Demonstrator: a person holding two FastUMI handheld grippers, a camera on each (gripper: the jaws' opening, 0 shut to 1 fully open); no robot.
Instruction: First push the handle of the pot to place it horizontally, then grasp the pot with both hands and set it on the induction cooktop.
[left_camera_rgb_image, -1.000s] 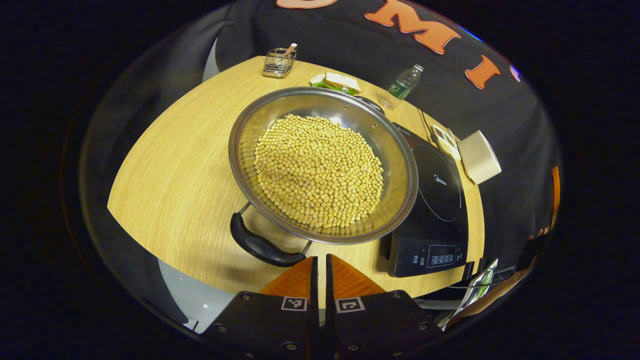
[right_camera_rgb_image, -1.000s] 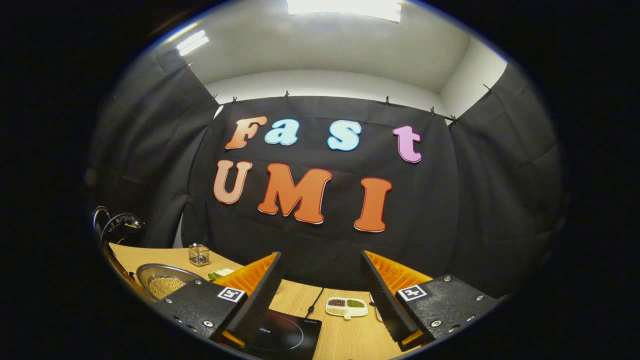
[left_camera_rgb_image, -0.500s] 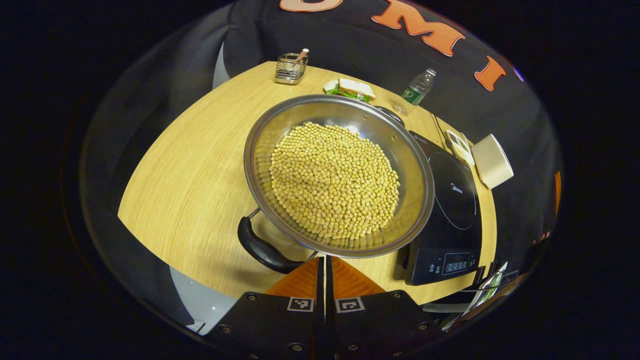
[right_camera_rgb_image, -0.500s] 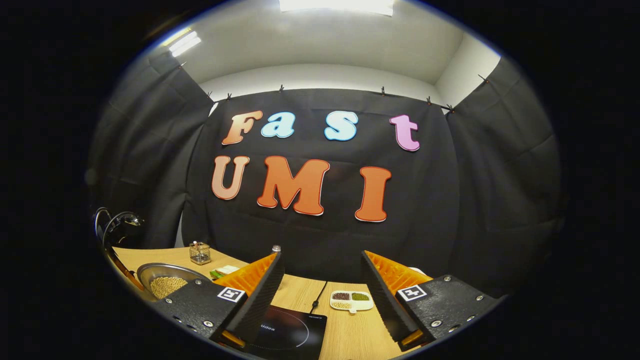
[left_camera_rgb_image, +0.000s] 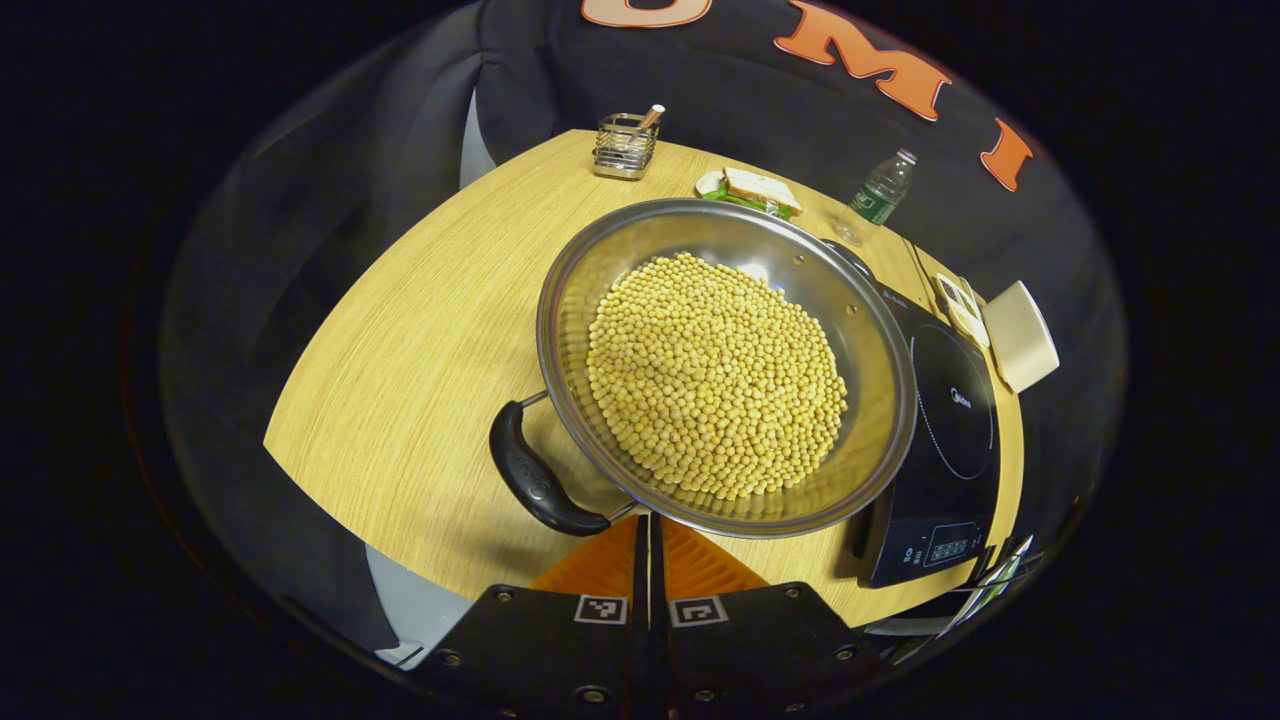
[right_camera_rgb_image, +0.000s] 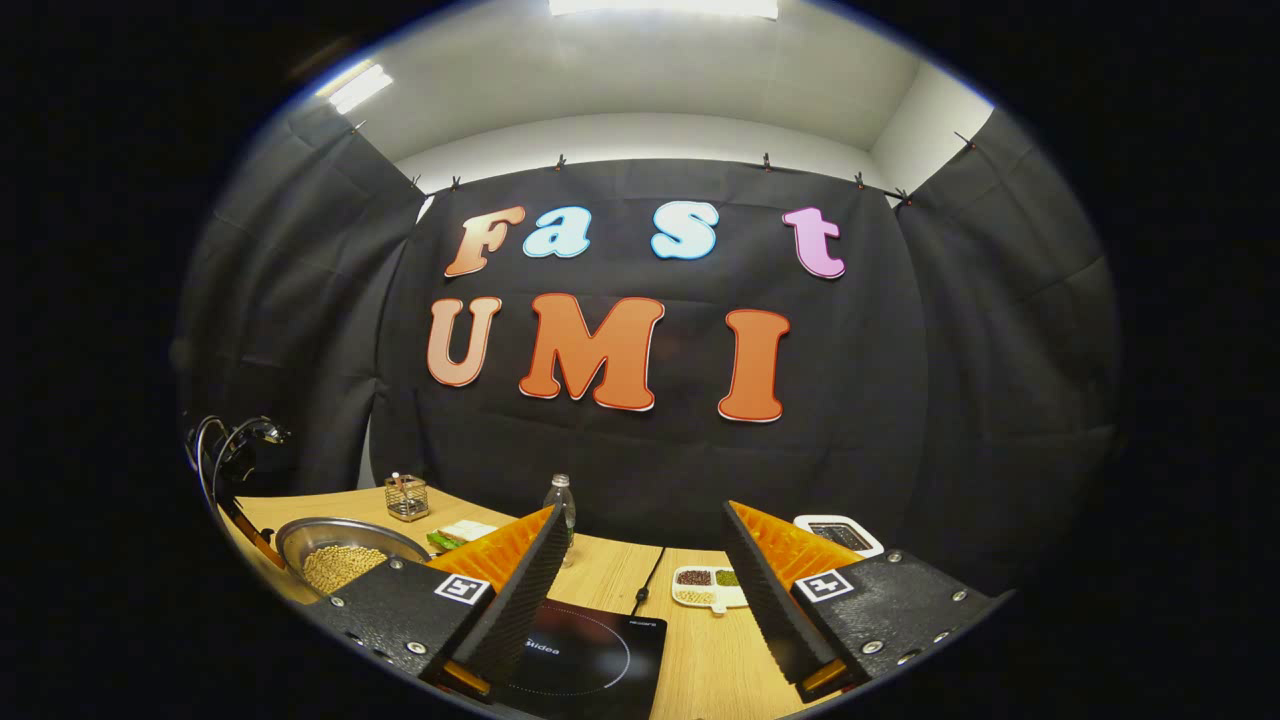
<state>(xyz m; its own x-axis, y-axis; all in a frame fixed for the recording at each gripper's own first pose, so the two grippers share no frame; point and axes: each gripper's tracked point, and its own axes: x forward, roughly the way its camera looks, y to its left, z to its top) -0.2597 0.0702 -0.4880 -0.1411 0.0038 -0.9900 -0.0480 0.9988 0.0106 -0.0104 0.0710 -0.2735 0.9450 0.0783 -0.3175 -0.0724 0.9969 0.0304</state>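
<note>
Steel pot (left_camera_rgb_image: 725, 365) heaped with dried soybeans (left_camera_rgb_image: 715, 375), sitting mid-table toward the right edge, rim just beside or overhanging the induction cooktop (left_camera_rgb_image: 945, 420); touching or not, can't tell. Near black handle (left_camera_rgb_image: 535, 480) points at the front-left of the table, far one hidden behind the rim near the cooktop's back corner. Handle axis diagonal, so push step judged not finished.

Left gripper (left_camera_rgb_image: 650, 545): fingers pressed together, nothing between them, tips at the pot's near rim right beside the handle's end. Contact unclear.

Right gripper (right_camera_rgb_image: 640, 575): fingers spread wide, empty, held above the cooktop, aimed at the booth wall.

Risks:
- Closed tips sliding off the rounded handle onto the rim: pot skids toward the cooktop instead of rotating.
- Hard shove on a shallow, full pot: beans spill over the rim.
- Over-rotation sending the far handle into the cooktop's side.
- Lift later with uneven two-handed grip: tilt, beans pour out.
- Sandwich plate (left_camera_rgb_image: 750, 188), water bottle (left_camera_rgb_image: 880, 190) and wire holder (left_camera_rgb_image: 625, 147) along the back edge, well apart; low risk.
</note>
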